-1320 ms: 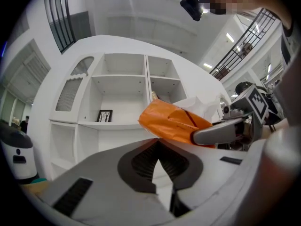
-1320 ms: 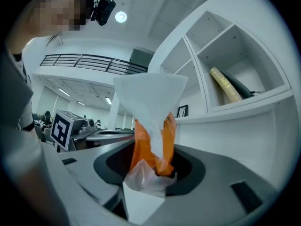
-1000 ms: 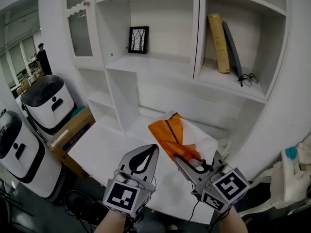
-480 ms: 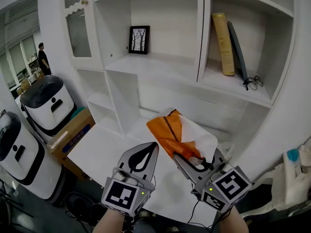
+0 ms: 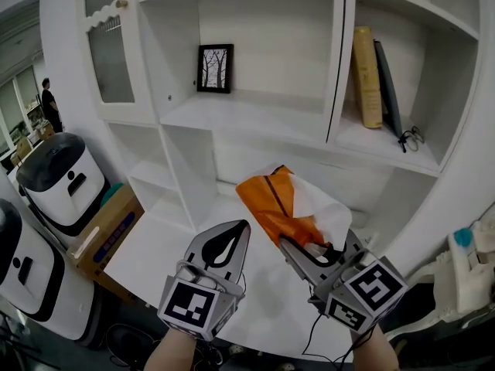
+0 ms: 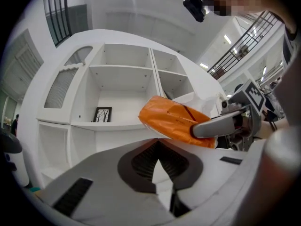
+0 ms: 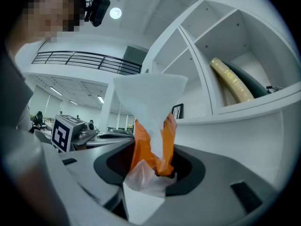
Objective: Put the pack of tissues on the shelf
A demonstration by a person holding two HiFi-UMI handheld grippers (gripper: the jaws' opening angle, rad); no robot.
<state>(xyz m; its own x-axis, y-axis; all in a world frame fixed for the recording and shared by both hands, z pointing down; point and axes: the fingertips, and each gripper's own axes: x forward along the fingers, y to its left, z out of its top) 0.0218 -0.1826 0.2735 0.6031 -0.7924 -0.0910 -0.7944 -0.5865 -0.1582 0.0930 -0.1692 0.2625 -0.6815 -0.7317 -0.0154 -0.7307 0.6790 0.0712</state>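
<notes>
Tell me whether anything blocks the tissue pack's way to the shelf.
Nothing visible does. The pack of tissues, held in the right gripper, faces the open shelf. The picture frame stands at its back left, leaving bare board in front.

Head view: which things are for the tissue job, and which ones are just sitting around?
For the job: pack of tissues, right hand-held gripper shut on it, shelf.
Just sitting around: picture frame, books, glasses, cardboard box.

The pack of tissues (image 5: 272, 207) in the right hand-held gripper (image 5: 317, 247) has edged nearer the shelf (image 5: 255, 118).
</notes>
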